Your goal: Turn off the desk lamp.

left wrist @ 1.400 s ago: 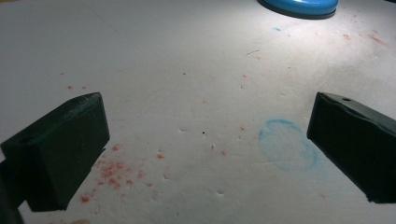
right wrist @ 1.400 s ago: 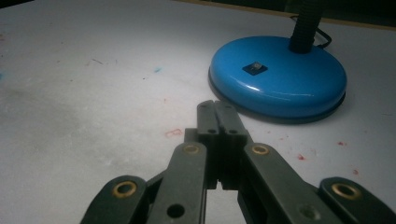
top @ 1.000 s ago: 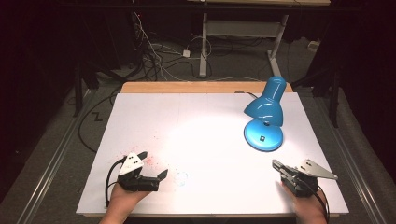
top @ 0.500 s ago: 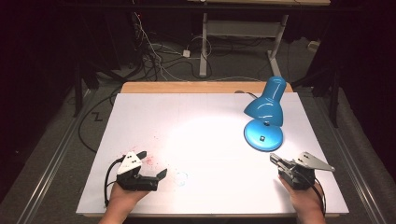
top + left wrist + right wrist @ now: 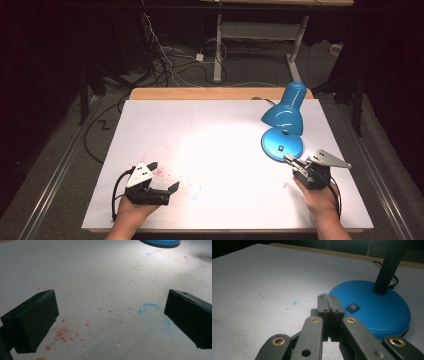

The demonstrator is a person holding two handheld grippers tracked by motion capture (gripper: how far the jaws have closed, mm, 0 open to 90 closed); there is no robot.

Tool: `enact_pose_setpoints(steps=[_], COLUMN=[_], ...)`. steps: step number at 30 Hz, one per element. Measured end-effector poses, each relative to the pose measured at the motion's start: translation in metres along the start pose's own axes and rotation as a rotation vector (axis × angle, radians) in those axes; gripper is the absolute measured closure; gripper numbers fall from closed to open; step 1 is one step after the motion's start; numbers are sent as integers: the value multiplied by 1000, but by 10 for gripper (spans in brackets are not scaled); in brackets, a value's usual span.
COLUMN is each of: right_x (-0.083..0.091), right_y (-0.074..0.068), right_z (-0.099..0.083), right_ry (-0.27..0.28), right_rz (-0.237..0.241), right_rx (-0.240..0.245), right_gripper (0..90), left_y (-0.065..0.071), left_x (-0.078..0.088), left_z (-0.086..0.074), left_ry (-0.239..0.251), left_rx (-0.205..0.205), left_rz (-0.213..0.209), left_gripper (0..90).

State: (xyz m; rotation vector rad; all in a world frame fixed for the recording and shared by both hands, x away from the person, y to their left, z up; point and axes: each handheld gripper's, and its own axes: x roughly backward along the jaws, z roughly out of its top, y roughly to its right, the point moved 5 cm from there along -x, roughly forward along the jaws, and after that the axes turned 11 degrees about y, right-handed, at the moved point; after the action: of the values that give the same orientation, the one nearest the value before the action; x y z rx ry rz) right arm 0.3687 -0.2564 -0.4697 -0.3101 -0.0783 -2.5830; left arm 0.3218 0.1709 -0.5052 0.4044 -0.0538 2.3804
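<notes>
A blue desk lamp [image 5: 284, 120] stands lit at the right of the white table [image 5: 215, 150], its round base [image 5: 377, 307] bearing a small black switch [image 5: 352, 308]. My right gripper [image 5: 291, 161] is shut with nothing in it, and its tips [image 5: 328, 300] sit at the near edge of the lamp base, just short of the switch. My left gripper [image 5: 165, 177] rests at the front left, open, with its black jaws wide apart over bare table [image 5: 110, 312].
Red specks [image 5: 62, 332] and a faint blue ring stain [image 5: 153, 316] mark the table by the left gripper. A black flexible neck [image 5: 389, 265] rises from the lamp base. Beyond the far wooden edge are cables and a desk frame [image 5: 260, 35] on a dark floor.
My right gripper has moved forward and slightly left, up to the lamp base. The left gripper has stayed where it was.
</notes>
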Motion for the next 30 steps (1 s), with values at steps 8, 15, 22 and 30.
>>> enact_pose_setpoints(steps=[8, 15, 22, 30], right_x=[-19, -35, -45, -51], right_y=[9, 23, 31, 35], right_z=[5, 2, -2, -4], right_ry=[-11, -34, -55, -68], right_rz=[-13, -41, -47, -52], right_rx=[3, -11, -42, -56], right_gripper=[900, 900, 900, 900], left_y=[-2, -2, -4, -4], left_x=[1, 1, 2, 2], left_z=[0, 1, 0, 0], left_ry=[4, 11, 14, 14], left_rx=[6, 12, 10, 11], left_rz=[5, 6, 11, 12], left_gripper=[0, 0, 0, 0])
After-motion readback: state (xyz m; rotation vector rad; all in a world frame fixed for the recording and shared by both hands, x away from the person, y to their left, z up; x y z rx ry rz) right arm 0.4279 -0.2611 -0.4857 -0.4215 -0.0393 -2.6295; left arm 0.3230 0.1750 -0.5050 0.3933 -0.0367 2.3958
